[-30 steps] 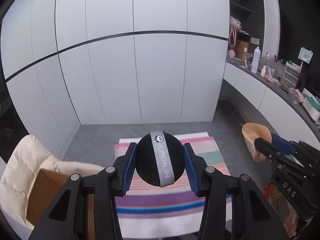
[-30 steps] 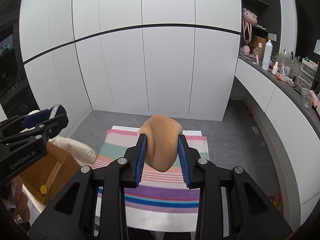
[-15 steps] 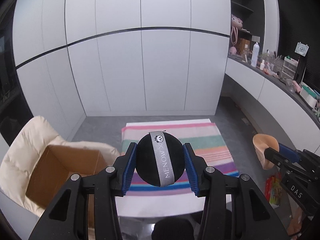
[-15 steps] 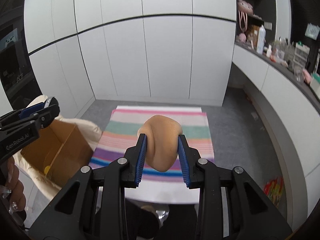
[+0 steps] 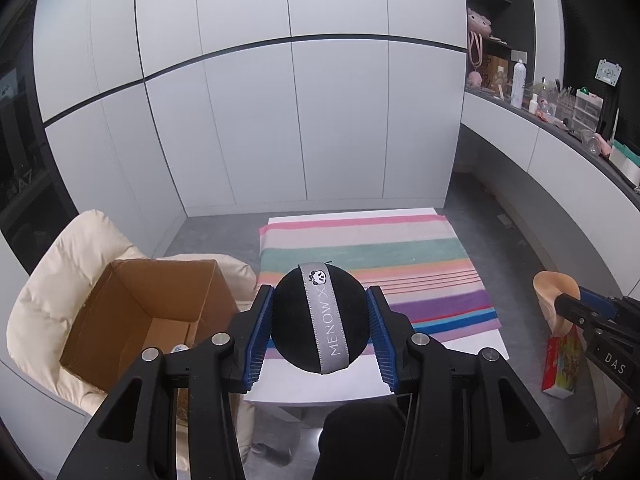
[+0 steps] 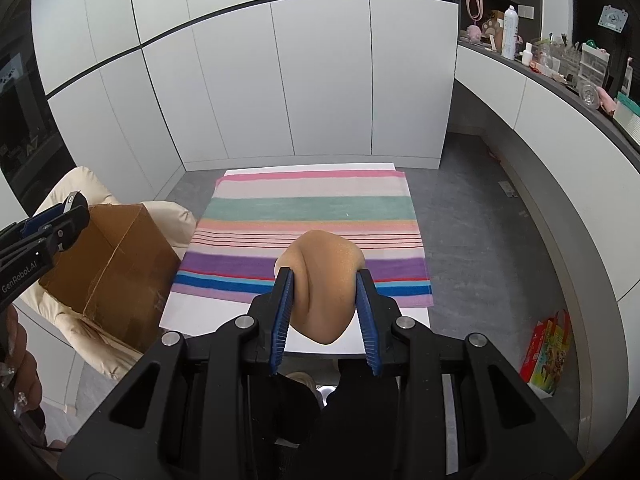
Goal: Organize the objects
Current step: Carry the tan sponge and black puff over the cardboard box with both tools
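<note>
My left gripper (image 5: 320, 320) is shut on a round black powder puff (image 5: 320, 320) with a grey "MENOW" ribbon, held high above the near edge of the table. My right gripper (image 6: 324, 294) is shut on a beige makeup sponge (image 6: 324, 284), also held above the table's near edge; it shows at the right edge of the left wrist view (image 5: 554, 292). An open cardboard box (image 5: 140, 312) sits on a cream padded chair (image 5: 60, 280) left of the table; it also shows in the right wrist view (image 6: 108, 264). A small item lies in its bottom.
A white table (image 6: 208, 312) carries a striped cloth (image 6: 312, 216). A colourful carton (image 6: 548, 352) stands on the grey floor at the right. A cluttered counter (image 6: 560, 76) runs along the right wall. White cupboard doors stand behind.
Both grippers have risen and pulled back from the table, tilting downward, with their loads still held. The box opening has come into the left wrist view.
</note>
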{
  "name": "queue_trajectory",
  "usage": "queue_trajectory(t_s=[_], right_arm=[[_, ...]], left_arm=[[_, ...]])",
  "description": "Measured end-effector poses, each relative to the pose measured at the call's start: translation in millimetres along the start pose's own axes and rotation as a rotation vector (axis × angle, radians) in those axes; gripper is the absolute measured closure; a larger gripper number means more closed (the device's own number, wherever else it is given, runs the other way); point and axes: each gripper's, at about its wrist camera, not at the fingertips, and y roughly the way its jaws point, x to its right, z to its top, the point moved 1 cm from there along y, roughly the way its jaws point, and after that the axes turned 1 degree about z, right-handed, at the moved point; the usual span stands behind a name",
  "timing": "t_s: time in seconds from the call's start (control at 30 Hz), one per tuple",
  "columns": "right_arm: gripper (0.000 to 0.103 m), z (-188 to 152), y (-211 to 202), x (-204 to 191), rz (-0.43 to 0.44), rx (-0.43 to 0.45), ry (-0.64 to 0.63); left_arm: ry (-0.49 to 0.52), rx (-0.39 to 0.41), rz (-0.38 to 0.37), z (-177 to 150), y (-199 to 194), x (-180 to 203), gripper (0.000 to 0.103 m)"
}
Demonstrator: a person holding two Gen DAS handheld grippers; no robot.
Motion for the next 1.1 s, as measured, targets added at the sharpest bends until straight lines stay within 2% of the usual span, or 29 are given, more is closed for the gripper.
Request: queue_trajectory(t_s=[0.17,0.53,0.77,1.1], right_arm=[[0.071,0.2,-1.0,-3.7,0.011,-0.001,0.003],[0.071,-0.3,-0.4,-26.6,0.056,-0.01,-0.032],[0.071,-0.6,9.3,-60.2,0.11,-0.024,-0.09],[0.071,-4.8,20.4,-143.4,0.244,-0.047,-0.229]], left_arm=[[-0.022,-0.036,-0.016,-0.1,5.5,-2.1,0.056],[-0.049,-0.043,0.022,-10.0,-1.2,-18.2,0.056],[-0.079,-0.019,0.101,-21.1,-16.5,-48.7,0.056],[-0.191,-0.032,0.26,-55.0,-40.5,-123.6,0.056]])
